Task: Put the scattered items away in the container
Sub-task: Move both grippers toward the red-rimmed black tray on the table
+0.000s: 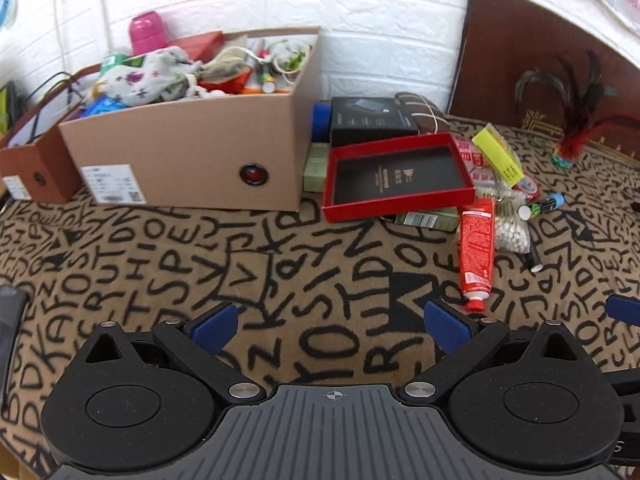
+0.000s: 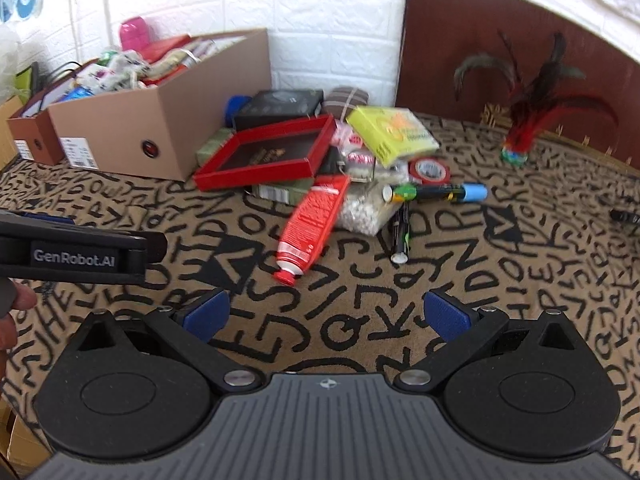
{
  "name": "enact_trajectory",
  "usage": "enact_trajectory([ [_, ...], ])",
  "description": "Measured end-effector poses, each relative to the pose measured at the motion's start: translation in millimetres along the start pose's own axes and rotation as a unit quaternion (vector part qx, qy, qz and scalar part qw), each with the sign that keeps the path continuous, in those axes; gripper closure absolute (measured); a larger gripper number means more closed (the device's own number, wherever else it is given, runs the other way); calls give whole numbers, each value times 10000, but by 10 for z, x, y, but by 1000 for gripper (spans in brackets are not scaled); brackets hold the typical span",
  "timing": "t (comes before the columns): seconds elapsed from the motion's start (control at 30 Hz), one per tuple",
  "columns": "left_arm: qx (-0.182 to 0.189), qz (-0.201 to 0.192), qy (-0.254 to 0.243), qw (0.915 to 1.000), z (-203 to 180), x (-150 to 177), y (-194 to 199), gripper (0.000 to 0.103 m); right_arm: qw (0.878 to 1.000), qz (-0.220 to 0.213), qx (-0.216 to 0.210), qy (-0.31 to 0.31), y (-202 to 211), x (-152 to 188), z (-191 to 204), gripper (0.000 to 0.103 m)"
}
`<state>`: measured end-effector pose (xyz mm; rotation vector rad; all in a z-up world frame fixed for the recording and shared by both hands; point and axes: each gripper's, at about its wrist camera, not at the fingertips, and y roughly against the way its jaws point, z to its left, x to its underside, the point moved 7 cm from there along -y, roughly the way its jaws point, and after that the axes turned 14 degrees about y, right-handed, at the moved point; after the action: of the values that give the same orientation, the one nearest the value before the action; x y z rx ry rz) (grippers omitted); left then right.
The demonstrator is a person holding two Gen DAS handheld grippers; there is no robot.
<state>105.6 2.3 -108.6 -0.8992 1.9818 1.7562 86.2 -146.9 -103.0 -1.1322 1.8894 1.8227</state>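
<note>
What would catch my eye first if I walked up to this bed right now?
Probably the bedspread covered in bold black letters, and on it the heap of loose things beside the wall: a red tray-like box lid with a red tube lying in front of it. To the left stands a cardboard box already overflowing with oddments, and a red feather toy leans by the dark headboard.

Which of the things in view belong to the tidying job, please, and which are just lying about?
Part of the job: cardboard box, red tray, red tube, yellow packet, marker, black box.

Lying about: feather toy, pink cup, headboard.
</note>
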Motion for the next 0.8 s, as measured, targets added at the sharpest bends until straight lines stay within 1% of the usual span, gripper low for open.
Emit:
enact_trajectory([
  [0.1, 47, 56, -75, 9999, -68, -71, -155, 3, 9999, 13, -108, -120, -173, 2, -30, 0],
  [0.2, 199, 77, -122, 9997, -160, -188, -281, 5, 9993, -18, -303, -238, -328, -29, -45, 1],
  [0.23, 251, 43, -150, 9996, -206, -245, -314, 7, 9991, -31, -337, -247, -377, -47, -44, 1],
  [0.33, 478, -132, -294, 9983, -382, -429, -371, 8, 9992, -54, -318, -250, -526, -100, -64, 4],
  [0.4, 625, -237, -466, 9967, -501, -533, -419, 9, 9991, -117, -283, -293, -587, -151, -99, 10],
  [0.47, 624, -284, -618, 9957, -571, -608, -495, 12, 9987, -288, -246, -329, -599, -234, -147, 15],
  [0.53, 631, -263, -622, 9957, -560, -646, -570, 15, 9979, -527, -171, -324, -580, -334, -202, 21],
  [0.63, 567, -105, -402, 9975, -463, -691, -712, 21, 9959, -809, -48, -389, -569, -515, -300, 32],
  [0.67, 580, -60, -316, 9978, -435, -704, -756, 25, 9955, -844, -9, -432, -576, -572, -331, 36],
  [0.7, 630, 7, -194, 9978, -398, -720, -800, 26, 9957, -836, 16, -403, -602, -628, -343, 39],
  [0.77, 688, 155, -43, 9975, -349, -740, -869, 30, 9952, -880, -4, -417, -661, -728, -358, 43],
  [0.8, 686, 151, 5, 9975, -330, -746, -884, 30, 9951, -904, -63, -402, -681, -767, -350, 46],
])
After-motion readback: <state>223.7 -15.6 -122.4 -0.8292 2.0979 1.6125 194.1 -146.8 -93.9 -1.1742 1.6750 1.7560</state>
